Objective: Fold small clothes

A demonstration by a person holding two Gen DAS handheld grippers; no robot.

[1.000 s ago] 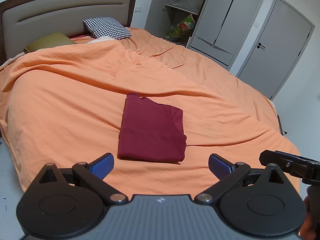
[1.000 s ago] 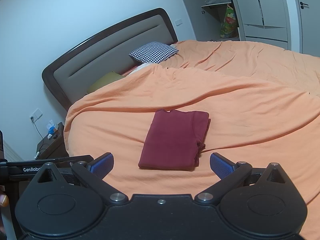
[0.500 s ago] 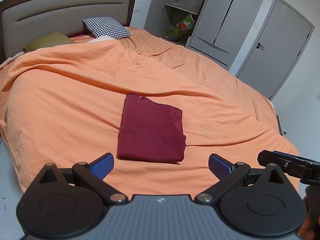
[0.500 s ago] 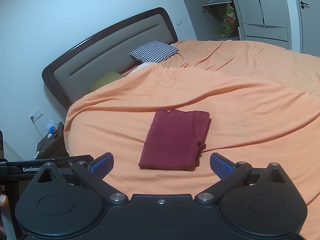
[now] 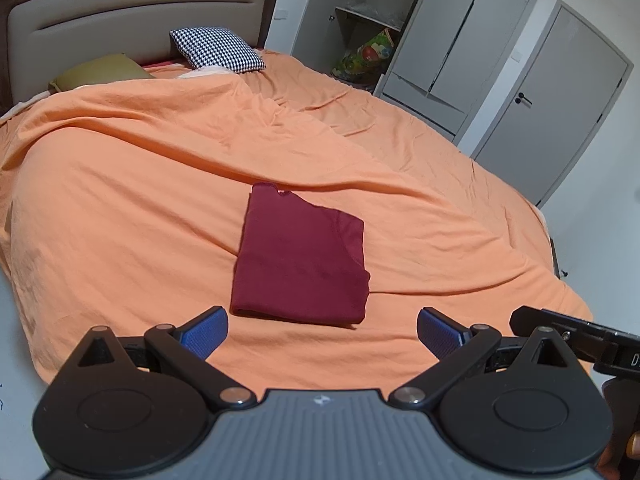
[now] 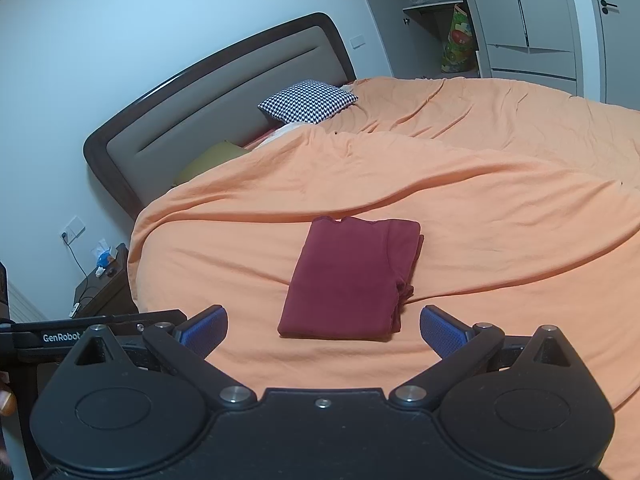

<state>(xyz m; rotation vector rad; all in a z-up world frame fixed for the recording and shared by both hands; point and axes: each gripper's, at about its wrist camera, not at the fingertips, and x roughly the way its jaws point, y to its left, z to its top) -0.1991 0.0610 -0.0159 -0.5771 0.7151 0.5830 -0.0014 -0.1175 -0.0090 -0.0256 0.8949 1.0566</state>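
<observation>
A folded dark-red cotton garment (image 5: 300,260) is seen centre frame on the orange bedspread (image 5: 120,200), long axis pointing away; left gripper (image 5: 322,330) and right gripper (image 6: 323,330) are held wide apart, empty, about equally near.

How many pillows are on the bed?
2. The checked pillow lies by the headboard; the green pillow lies left of it, half under the orange cover. More may be hidden.
</observation>
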